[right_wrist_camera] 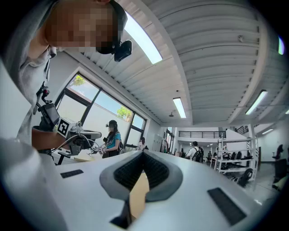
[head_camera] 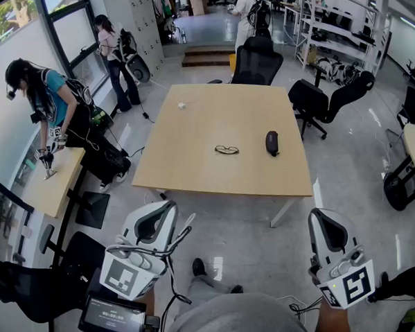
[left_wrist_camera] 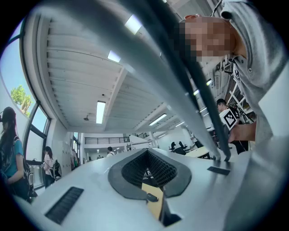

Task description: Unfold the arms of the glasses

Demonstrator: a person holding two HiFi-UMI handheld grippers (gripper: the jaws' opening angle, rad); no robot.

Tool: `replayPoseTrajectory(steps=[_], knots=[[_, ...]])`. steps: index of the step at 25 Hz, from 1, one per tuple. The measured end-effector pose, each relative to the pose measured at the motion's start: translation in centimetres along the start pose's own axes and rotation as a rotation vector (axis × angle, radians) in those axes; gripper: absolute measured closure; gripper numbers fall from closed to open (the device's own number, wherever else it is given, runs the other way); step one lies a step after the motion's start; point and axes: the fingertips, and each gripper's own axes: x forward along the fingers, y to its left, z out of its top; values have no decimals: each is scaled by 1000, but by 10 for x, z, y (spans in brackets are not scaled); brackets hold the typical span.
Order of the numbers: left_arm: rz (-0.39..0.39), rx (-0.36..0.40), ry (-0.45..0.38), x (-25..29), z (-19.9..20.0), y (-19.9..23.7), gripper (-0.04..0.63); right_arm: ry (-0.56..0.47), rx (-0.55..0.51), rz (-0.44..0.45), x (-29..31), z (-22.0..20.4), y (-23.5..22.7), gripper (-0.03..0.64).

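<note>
A pair of black-framed glasses (head_camera: 227,150) lies on the light wooden table (head_camera: 186,156), right of its middle. A dark glasses case (head_camera: 272,142) rests just to their right. Both grippers are held low near my body, well short of the table's near edge. My left gripper (head_camera: 169,207) points toward the table with its jaws together and nothing between them. In the left gripper view the left gripper (left_wrist_camera: 148,154) shows its pads meeting. My right gripper (head_camera: 322,215) is also shut and empty, and the right gripper (right_wrist_camera: 143,156) shows its pads closed in its own view.
A small white object (head_camera: 182,105) lies at the table's far left. Black office chairs (head_camera: 257,58) stand behind and right of the table (head_camera: 329,100). A person (head_camera: 48,101) works at a side desk (head_camera: 52,184) on the left. A timer screen (head_camera: 111,318) sits at bottom left.
</note>
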Motion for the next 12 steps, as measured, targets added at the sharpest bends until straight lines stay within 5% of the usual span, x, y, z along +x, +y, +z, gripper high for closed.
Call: replayPoseTrajectory(steps=[12], knots=[[5, -5, 17, 1, -5, 3, 589, -27, 83, 56, 4, 0, 4, 609]])
